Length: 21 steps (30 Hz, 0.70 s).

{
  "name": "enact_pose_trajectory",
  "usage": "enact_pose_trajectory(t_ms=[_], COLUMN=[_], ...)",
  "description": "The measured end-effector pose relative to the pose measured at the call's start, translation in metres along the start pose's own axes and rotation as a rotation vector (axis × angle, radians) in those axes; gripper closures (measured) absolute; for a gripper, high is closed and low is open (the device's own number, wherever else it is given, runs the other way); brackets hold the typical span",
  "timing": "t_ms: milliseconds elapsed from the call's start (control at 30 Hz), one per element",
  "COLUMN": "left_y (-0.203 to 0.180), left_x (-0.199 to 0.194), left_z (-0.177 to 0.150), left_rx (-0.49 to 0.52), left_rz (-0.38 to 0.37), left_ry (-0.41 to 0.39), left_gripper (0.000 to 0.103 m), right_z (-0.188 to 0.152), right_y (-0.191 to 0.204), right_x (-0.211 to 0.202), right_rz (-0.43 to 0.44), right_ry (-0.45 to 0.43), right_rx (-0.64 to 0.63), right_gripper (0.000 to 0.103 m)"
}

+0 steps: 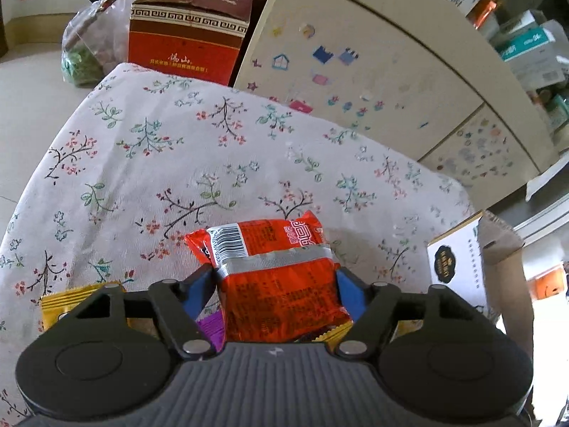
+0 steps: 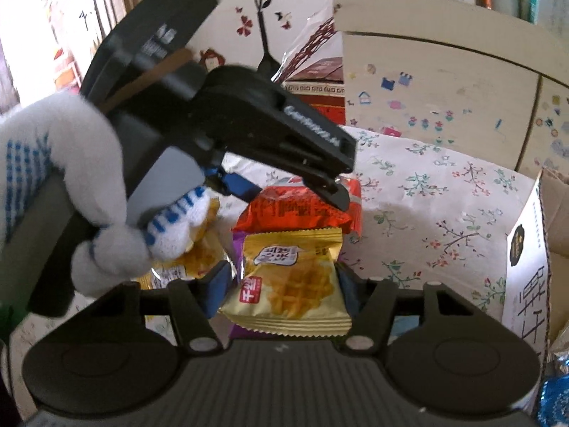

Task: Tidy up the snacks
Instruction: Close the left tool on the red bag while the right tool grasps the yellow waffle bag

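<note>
With both grippers down in the snack pile, left gripper (image 1: 275, 279) has its blue pads either side of the crinkly red-orange foil snack packet (image 1: 274, 267); pads look pressed on the sides, so gripping it. Right gripper (image 2: 284, 281) straddles the yellow waffle-print snack packet (image 2: 288, 284), pads touching its edges, gripping too. In the right wrist view the person's white knit glove with blue dots (image 2: 71, 185) holds the left tool just above the red packet. Both packets lie on a purple wrapper (image 2: 236, 331) on the floral tablecloth (image 1: 177, 149); white cardboard box with black round label (image 1: 458, 263) stands open at the right, likely the bin. Judgement: keep the squeeze light so the puffy foil doesn't slip, lift one at a time, mind the tools clashing, and watch the purple wrapper doesn't drag along.
</note>
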<state>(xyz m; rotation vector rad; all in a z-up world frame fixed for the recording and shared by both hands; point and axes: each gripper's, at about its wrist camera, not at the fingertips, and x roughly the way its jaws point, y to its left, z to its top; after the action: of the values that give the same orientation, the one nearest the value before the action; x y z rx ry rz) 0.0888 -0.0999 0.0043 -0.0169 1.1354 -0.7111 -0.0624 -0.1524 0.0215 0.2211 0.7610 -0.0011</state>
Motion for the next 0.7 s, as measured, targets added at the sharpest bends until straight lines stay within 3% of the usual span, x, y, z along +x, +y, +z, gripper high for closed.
enact_pose_trajectory(t_ms=[400, 700], left_y=[0.002, -0.013], left_x=[-0.025, -0.051], left_z=[0.010, 0.008], left_rx=[-0.053, -0.038], left_rz=[-0.006, -0.015], left_ry=[-0.071, -0.129], left_gripper=[0.026, 0.026], right_z=[0.012, 0.024], right_y=[0.002, -0.005], right_x=[-0.020, -0.051], right_rz=[-0.006, -0.032], right_ry=[-0.064, -0.131], right_rx=[-0.002, 0.025], right_gripper=[0.039, 0.039])
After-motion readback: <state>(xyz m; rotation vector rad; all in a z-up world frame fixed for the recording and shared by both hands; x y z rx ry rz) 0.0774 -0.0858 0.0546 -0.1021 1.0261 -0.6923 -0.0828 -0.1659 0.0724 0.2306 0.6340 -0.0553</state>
